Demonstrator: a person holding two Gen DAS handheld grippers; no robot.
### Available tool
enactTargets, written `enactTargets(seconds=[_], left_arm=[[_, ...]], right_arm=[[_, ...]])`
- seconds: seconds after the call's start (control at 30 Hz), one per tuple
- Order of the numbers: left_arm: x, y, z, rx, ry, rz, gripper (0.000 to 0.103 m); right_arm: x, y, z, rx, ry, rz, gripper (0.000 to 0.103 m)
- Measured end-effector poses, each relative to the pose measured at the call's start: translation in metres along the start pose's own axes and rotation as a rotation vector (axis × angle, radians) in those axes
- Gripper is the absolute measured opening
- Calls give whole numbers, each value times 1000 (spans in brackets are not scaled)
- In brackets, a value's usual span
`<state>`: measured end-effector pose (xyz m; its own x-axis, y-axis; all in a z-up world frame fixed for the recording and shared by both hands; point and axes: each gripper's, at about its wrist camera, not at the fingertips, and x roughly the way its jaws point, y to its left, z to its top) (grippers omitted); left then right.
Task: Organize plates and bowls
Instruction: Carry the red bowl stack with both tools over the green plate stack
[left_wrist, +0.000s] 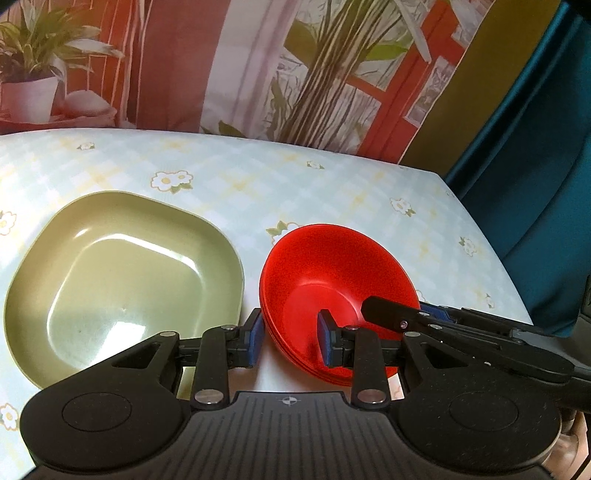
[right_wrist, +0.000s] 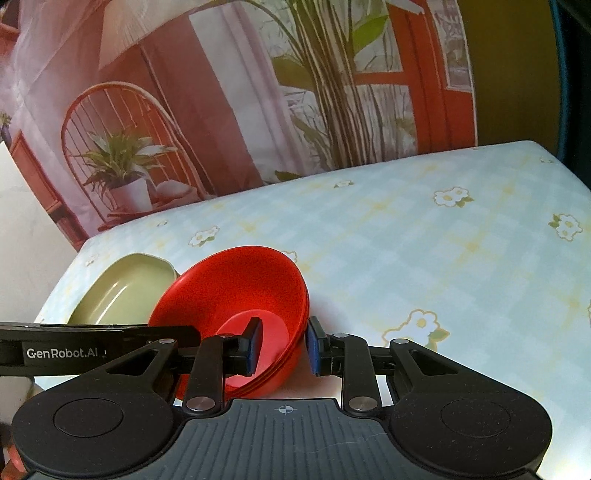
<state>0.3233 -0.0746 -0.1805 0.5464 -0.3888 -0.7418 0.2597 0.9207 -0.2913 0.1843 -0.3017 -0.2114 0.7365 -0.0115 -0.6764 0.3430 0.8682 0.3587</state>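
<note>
Bench (left_wrist: 258, 177): flowered cloth.
Green plate (left_wrist: 122, 280): flat at 9 o'clock of the bowls, just beside them.
Red bowls (left_wrist: 332, 280): nested stack, tilted.
Left gripper (left_wrist: 290, 338): fingers narrowly parted, straddling the 7 o'clock rim.
Right gripper (right_wrist: 282, 345): fingers likewise astride the 5 o'clock rim; whether either clamps, cannot tell.

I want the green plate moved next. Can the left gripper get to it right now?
Probably not yet. The left gripper has its jaws straddling the rim of the red bowls, so it is busy. Once it lets go, the green plate sits right beside it with nothing between.
</note>
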Motion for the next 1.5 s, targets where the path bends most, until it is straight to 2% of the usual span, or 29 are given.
enactTargets(seconds=[0.63, 1.5], left_arm=[[-5, -8, -9, 37, -29, 6, 31], [-47, -2, -6, 71, -138, -31, 31]], right_arm=[[-17, -2, -13, 62, -87, -15, 24], [-43, 24, -3, 23, -146, -5, 24]])
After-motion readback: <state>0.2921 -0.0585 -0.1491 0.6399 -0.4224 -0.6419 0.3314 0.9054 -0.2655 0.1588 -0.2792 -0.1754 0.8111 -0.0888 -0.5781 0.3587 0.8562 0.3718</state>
